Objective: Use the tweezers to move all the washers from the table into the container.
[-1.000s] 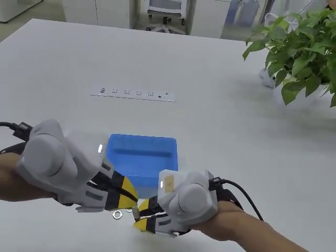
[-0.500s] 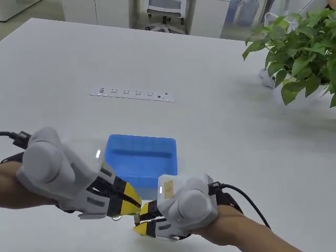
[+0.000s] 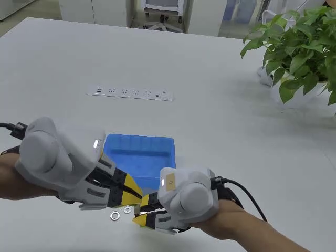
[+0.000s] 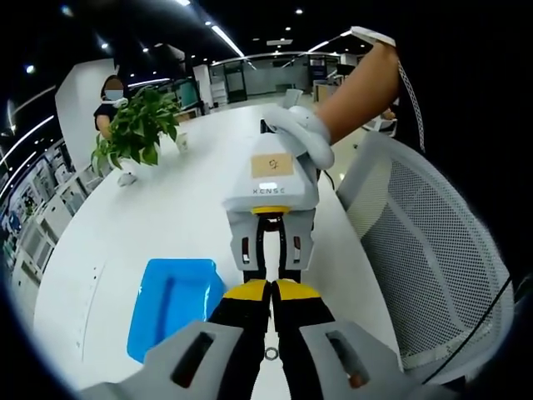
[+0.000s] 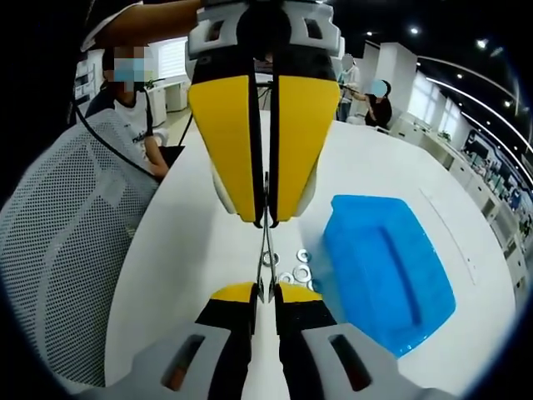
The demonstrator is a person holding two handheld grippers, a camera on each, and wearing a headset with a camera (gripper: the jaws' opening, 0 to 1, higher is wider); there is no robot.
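The thin metal tweezers run between both grippers, which meet tip to tip in front of the blue container. My left gripper comes in from the left, shut on one end of the tweezers. My right gripper faces it, shut on the other end. In the right gripper view my own jaws pinch the tweezers, and the left gripper pinches them from above. Several washers lie on the white table beside the container. Two washers lie under the left gripper.
A white power strip lies beyond the container. A potted plant stands at the back right. A mesh chair sits by the table's near edge. People sit in the background.
The grippers stay joined tip to tip. Both have shifted slightly, and two washers now show below the left gripper.
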